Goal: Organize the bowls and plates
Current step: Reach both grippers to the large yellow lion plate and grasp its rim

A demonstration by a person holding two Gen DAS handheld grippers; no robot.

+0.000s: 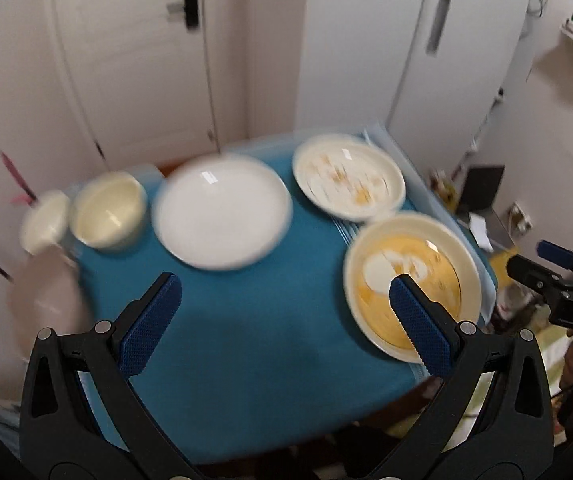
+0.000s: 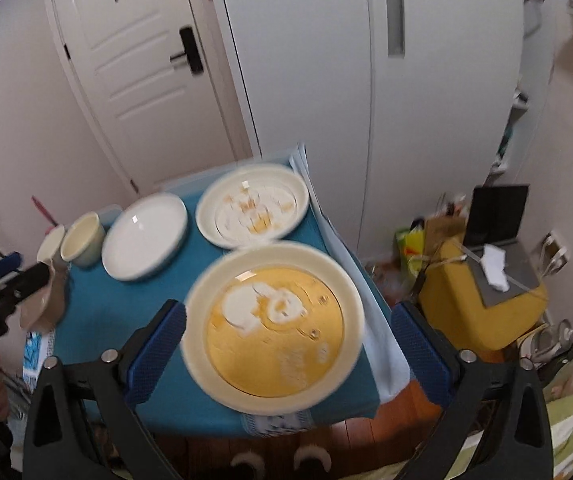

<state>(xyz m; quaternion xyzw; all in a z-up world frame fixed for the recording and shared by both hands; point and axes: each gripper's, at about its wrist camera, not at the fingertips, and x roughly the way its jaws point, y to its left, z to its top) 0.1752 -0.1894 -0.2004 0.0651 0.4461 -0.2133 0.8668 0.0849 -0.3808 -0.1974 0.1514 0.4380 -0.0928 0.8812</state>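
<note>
On a small table with a blue cloth (image 1: pixel 254 340) (image 2: pixel 98 320) lie a yellow-centred cream plate (image 1: pixel 410 288) (image 2: pixel 274 332), a cream plate with orange marks (image 1: pixel 348 176) (image 2: pixel 252 204), a plain white plate (image 1: pixel 222 212) (image 2: pixel 144 236) and two cream bowls (image 1: pixel 108 210) (image 2: pixel 82 240), one of them (image 1: pixel 44 226) (image 2: pixel 50 244) at the far left edge. My left gripper (image 1: pixel 286 292) hovers open above the cloth, empty. My right gripper (image 2: pixel 288 320) is open above the yellow plate, straddling it without visible contact. Both views are motion-blurred.
A brownish object (image 1: pixel 46 304) (image 2: pixel 42 304) sits at the table's left edge. White doors and a cupboard stand behind the table. To the right on the floor are a yellow stool (image 2: pixel 482 304) with a laptop (image 2: pixel 494 216) and clutter. Slippers (image 2: pixel 278 462) show below the table's front edge.
</note>
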